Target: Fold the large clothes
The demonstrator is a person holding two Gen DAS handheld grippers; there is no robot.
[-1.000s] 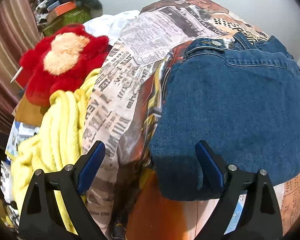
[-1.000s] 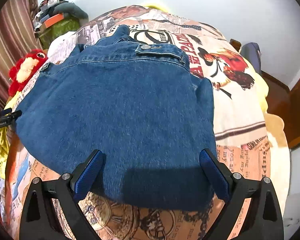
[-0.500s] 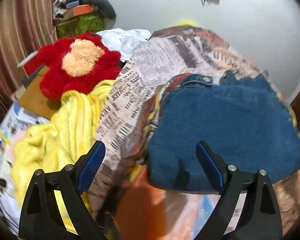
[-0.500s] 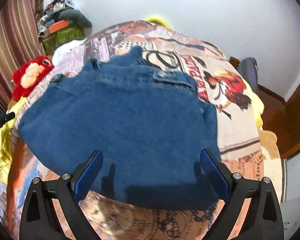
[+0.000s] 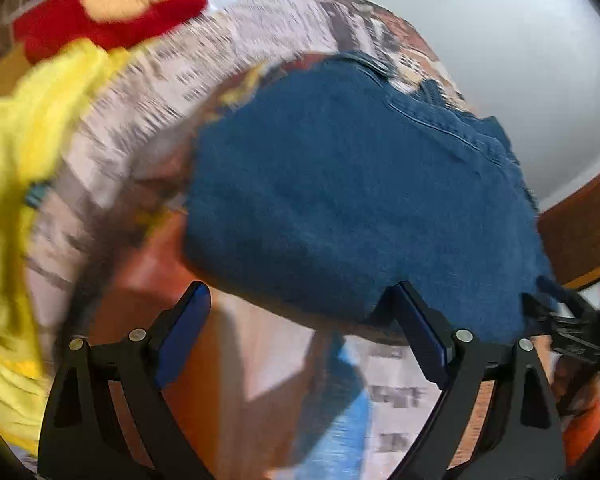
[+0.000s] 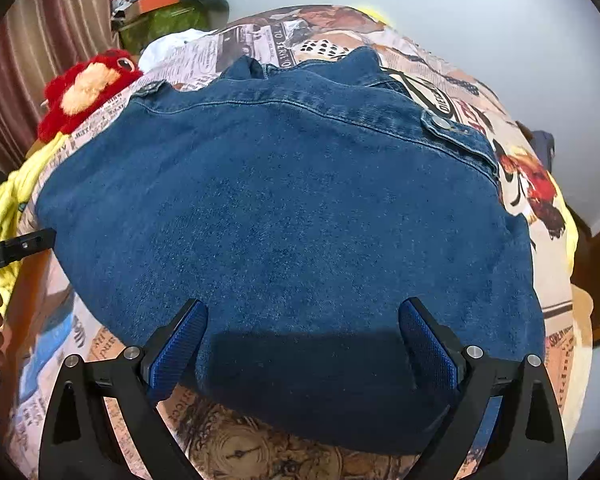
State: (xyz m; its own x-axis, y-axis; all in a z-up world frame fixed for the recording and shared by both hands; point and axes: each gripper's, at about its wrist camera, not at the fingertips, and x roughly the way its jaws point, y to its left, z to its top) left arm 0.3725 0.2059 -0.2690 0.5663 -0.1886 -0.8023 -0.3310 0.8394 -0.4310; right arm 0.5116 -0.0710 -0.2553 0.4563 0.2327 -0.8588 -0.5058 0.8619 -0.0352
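A folded blue denim jacket [image 6: 292,216] lies flat on a bed with a newspaper-print cover [image 6: 260,44]; it also shows in the blurred left wrist view [image 5: 352,200]. My right gripper [image 6: 302,344] is open and empty, its jaws apart over the jacket's near edge. My left gripper [image 5: 300,332] is open and empty, at the jacket's left near corner. The left gripper also shows at the left edge of the right wrist view [image 6: 16,248]. The right gripper shows at the right edge of the left wrist view [image 5: 572,332].
A red plush toy [image 6: 84,88] and a yellow blanket [image 5: 16,152] lie at the bed's left side. A pile of boxes and clothes [image 6: 164,4] stands at the back left by a striped curtain [image 6: 40,44]. A white wall is behind.
The left gripper has swung right and tilted, so its view is blurred and the jacket now fills its middle. The right gripper has moved slightly closer to the jacket. Both stay open.
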